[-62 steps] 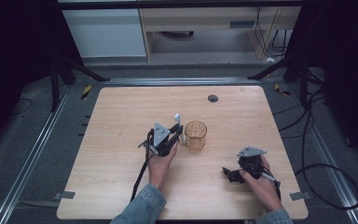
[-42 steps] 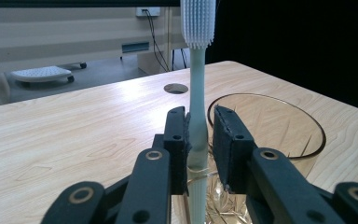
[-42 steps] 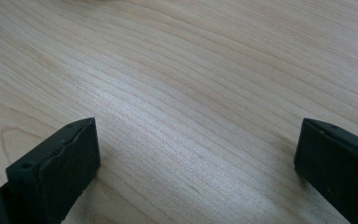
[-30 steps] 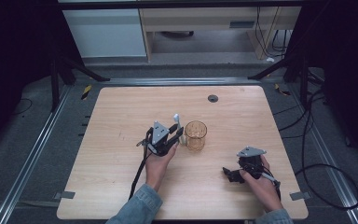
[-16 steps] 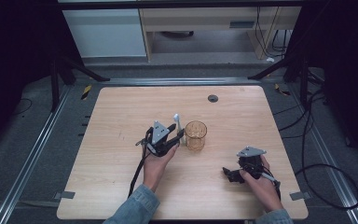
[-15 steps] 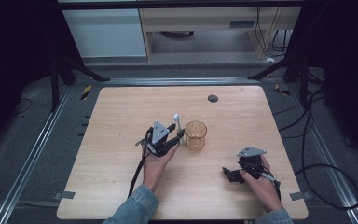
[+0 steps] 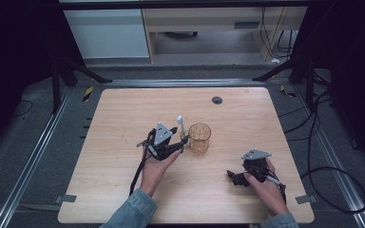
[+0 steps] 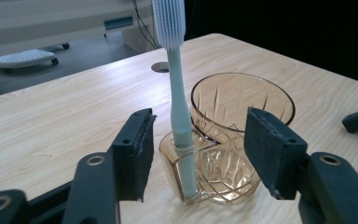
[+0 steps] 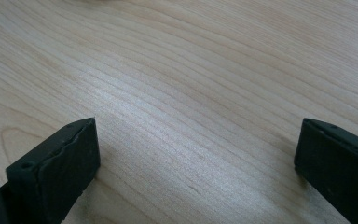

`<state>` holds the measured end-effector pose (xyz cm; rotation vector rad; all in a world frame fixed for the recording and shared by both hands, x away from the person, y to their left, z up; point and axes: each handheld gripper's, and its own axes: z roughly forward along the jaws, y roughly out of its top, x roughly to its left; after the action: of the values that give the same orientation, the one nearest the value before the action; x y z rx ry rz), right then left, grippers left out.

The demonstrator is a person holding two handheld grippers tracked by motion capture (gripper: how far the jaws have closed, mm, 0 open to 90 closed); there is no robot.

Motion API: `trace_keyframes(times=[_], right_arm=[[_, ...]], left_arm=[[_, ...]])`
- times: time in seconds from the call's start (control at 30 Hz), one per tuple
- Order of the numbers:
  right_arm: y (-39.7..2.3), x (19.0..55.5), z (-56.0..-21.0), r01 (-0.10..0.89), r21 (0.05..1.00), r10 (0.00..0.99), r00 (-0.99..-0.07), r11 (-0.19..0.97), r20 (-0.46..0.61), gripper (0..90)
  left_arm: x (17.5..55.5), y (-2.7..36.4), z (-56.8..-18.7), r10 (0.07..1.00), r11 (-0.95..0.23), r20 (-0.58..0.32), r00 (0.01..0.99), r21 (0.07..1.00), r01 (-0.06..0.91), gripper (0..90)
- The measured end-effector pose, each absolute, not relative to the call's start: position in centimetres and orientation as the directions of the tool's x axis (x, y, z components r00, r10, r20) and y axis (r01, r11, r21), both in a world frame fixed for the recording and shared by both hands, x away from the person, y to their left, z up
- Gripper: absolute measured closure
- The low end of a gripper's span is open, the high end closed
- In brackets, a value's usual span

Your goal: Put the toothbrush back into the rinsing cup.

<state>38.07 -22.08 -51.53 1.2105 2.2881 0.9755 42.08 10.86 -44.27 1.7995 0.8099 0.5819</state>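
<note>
I read this as the moment around a toothbrush standing in its holder: my left gripper [image 8: 193,154] sits with its jaws spread wide, one on each side of the toothbrush [image 8: 179,116], and neither pad touches it. The pale green brush stands upright, bristles up, in the small side pocket of an amber cut-glass tumbler [image 8: 233,135] — the pocket faces the gripper and the round cup lies just behind it. In the high view the tumbler [image 7: 199,137] stands near the middle of the wooden table [image 7: 123,114], with the left gripper [image 7: 183,142] just beside it on its left.

Which way the step runs I cannot tell from here: either a grasp is about to begin or the brush is already seated and let go. If it is a grasp, I judge the next move to be a straight closing on the handle above the glass rim, then a vertical lift so the stem clears the pocket without tipping the tumbler. If it is a release, a level retreat toward me would do.

The left hand [image 7: 154,166] holds its gripper low and nearly level, pointed at the glass, forearm coming in from the near edge. The right gripper [image 7: 235,178] rests well apart near the front right of the table, its jaws open over bare wood — idle, as I see it.
</note>
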Motion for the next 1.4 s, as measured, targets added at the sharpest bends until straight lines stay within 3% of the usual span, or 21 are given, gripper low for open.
trace_keyframes(times=[0.43, 0.97, 1.4], right_arm=[[-22.1, 38.1, -51.5, 0.569, 0.724, 0.828, -0.561, 0.39, -0.005, 0.4], [-22.1, 38.1, -51.5, 0.57, 0.724, 0.828, -0.56, 0.389, -0.005, 0.4], [-22.1, 38.1, -51.5, 0.569, 0.724, 0.828, -0.561, 0.39, -0.006, 0.4]], left_arm=[[42.2, 11.4, -43.6, 0.725, -0.303, -0.017, 0.688, 0.89, 0.341, 32.5], [42.8, 13.3, -43.6, 0.729, -0.367, -0.049, 0.683, 0.814, 0.451, 13.1], [43.6, 18.7, -44.5, 0.796, -0.409, 0.041, 0.605, 0.773, 0.486, 5.0]])
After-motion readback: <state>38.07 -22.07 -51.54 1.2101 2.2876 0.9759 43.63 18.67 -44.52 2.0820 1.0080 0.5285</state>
